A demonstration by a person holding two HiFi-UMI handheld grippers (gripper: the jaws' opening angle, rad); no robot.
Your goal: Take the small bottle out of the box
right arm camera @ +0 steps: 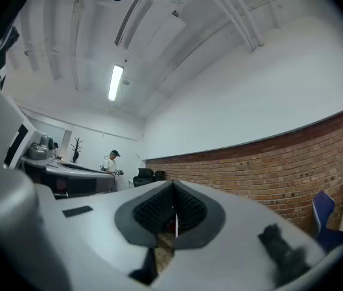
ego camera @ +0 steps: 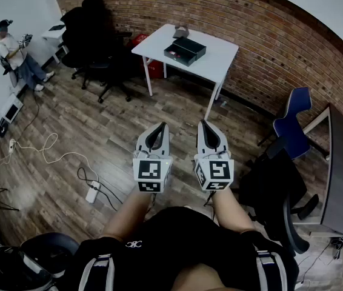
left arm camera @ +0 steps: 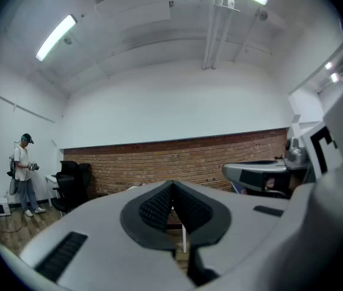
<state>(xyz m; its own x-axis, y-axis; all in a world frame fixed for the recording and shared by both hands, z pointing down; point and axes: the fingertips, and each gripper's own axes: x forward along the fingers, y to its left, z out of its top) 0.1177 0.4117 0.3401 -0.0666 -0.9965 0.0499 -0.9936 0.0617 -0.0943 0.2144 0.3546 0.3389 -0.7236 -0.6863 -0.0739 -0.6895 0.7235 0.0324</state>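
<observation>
The fingers of the left gripper (ego camera: 159,129) and right gripper (ego camera: 206,127) are shut on nothing. If they are not opened before the box (ego camera: 180,54) on the upper-centre worktop (ego camera: 217,59) is reached, it may be knocked.
</observation>
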